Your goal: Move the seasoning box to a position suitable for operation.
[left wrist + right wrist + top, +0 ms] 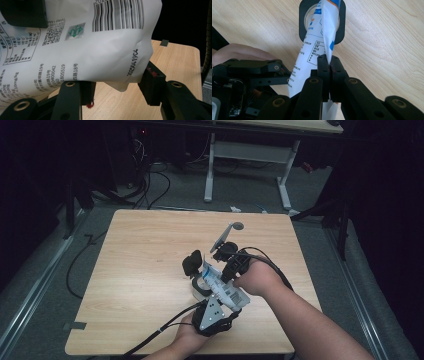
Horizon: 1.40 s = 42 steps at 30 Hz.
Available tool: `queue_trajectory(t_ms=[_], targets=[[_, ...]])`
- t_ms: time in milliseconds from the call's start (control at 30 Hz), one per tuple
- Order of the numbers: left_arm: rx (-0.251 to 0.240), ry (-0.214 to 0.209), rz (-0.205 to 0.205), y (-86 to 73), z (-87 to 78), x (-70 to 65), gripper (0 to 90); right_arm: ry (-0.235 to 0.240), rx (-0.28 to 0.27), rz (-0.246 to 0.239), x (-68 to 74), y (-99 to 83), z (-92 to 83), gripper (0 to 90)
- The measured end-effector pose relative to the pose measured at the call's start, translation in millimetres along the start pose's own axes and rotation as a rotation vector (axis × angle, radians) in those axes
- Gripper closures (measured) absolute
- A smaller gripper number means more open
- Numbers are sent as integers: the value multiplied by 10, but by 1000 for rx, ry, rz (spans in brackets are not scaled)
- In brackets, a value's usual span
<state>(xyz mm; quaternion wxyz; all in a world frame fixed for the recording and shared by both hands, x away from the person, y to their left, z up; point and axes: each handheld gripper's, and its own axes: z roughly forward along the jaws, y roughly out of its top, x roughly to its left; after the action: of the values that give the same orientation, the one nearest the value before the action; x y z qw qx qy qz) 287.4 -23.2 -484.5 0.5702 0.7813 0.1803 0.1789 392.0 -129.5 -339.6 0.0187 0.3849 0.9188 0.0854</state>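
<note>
A white printed bag [223, 289] with a barcode is held over the wooden table [145, 250] between both grippers. My left gripper [212, 316] sits at the near end, its jaws pressed against both sides of the bag's bulky body [87, 50]. My right gripper [329, 62] is shut on a thin flat edge of the bag [317, 50]. The bag's far end hangs over a round container in a black frame [342, 22], which stands on the table beside the bag [192, 264]. The left gripper [249, 72] also appears at the left of the right gripper view.
A small piece of tape [164, 42] lies at the table's edge. Beyond the far edge stand a white table frame [247, 165] and cables on the floor [150, 185]. Bare wood lies to the left and far side of the bag.
</note>
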Motion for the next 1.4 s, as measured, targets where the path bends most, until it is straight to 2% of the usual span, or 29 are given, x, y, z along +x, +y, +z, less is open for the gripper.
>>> queue_trajectory(t_ms=[67,167,200,500,1400], targets=[[1,-1,0,1,0,-1,524,2,7,21,15,0,2,889],[0,-2,-1,1,0,-2,524,1,11,26,20,0,2,889],[-1,-2,-2,1,0,0,525,1,4,2,4,5,8,889],[-3,0,-2,-1,-1,0,525,0,4,-9,7,17,14,890],[-10,1,-4,9,-11,9,526,2,2,-7,19,28,-2,891]])
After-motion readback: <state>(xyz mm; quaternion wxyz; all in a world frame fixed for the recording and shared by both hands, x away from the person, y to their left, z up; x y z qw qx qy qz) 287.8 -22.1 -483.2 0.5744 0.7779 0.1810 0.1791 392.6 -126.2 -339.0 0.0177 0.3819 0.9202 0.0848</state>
